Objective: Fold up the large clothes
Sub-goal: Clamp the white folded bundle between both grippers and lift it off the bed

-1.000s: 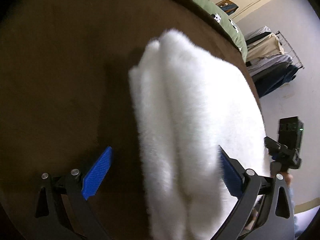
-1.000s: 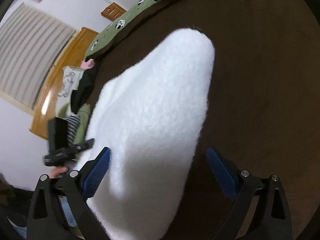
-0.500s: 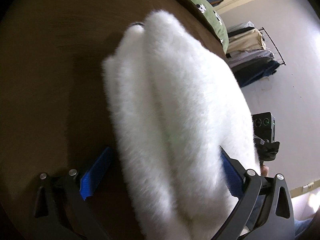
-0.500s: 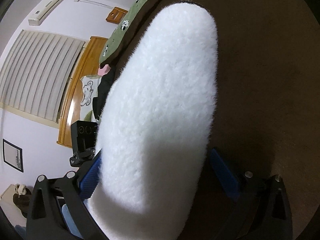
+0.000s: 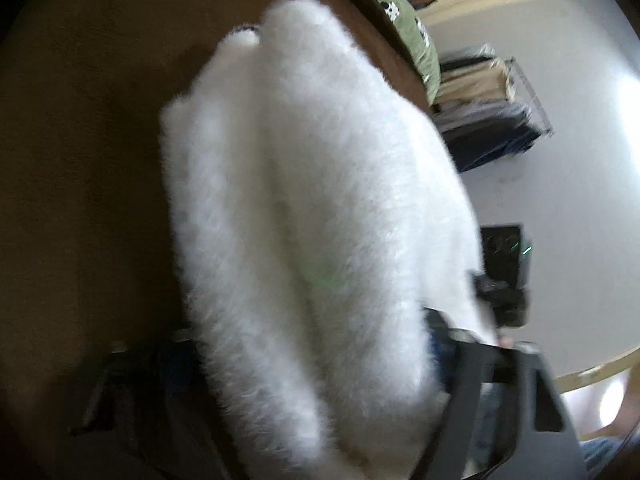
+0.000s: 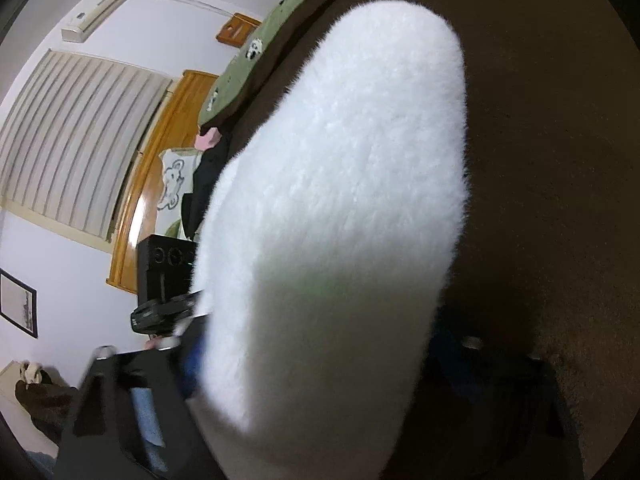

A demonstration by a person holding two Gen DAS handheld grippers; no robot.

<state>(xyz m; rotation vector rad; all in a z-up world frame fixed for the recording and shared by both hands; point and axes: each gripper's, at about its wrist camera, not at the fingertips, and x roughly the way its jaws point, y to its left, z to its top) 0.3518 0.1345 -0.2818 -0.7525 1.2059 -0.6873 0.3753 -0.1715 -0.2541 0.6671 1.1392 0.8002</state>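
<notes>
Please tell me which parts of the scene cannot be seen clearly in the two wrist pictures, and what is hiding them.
- Left wrist: pads of the left gripper, whose jaws are closing, hidden by the white fluffy garment between them and by blur.
- Right wrist: pads of the closing right gripper, covered by the garment and shadow.
- Both views: the garment's near end is cut off by the bottom edge.
- Left wrist: clothes rack blurred.

White, fluffy garment (image 5: 312, 208) on dark brown blanket (image 5: 80, 160). Green cover (image 6: 256, 36) at 11 o'clock, black-and-white animal print. Orange-brown wooden headboard (image 6: 152, 160) at 9. Pale beige blinds (image 6: 72, 128), horizontal slats. Black gripper frames, blue pads (image 6: 192, 364). Dark blue and cream clothes on rack (image 5: 488, 112) at 2.
</notes>
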